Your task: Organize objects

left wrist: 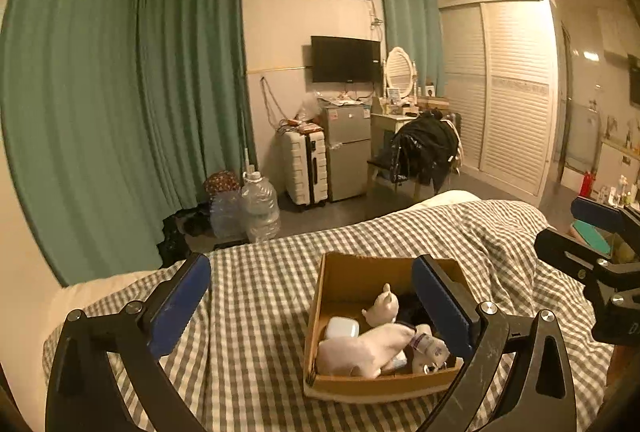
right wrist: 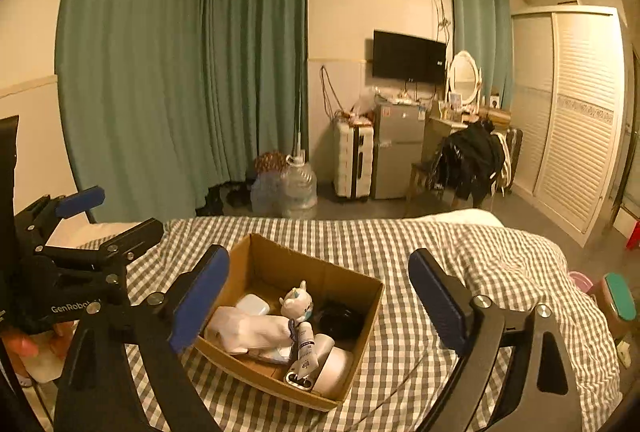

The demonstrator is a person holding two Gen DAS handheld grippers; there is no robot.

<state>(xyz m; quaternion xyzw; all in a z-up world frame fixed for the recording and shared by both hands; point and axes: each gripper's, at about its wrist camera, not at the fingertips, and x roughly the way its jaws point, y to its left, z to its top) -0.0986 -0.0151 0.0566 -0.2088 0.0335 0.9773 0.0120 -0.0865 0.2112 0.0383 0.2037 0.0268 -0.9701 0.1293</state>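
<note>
An open cardboard box (left wrist: 340,274) (right wrist: 360,316) sits on the checked bed cover. It holds a white toy figure (left wrist: 382,308) (right wrist: 296,302), a white case (left wrist: 342,328) (right wrist: 253,305), a pale pouch (left wrist: 368,350) (right wrist: 248,330), a tube (right wrist: 305,348), a white rounded item (right wrist: 334,366) and something black (right wrist: 340,316). My left gripper (left wrist: 316,312) is open and empty just in front of the box. My right gripper (right wrist: 318,298) is open and empty, its jaws either side of the box. Each gripper shows in the other's view: the right one (left wrist: 588,232) and the left one (right wrist: 92,216).
The bed (left wrist: 260,312) (right wrist: 460,244) fills the foreground. Beyond it the floor holds water jugs (left wrist: 260,208) (right wrist: 298,192), a suitcase (left wrist: 306,168), a small fridge (left wrist: 348,148), a chair with black clothes (left wrist: 424,148) and a wardrobe (left wrist: 516,92). Green curtains (left wrist: 120,92) hang left.
</note>
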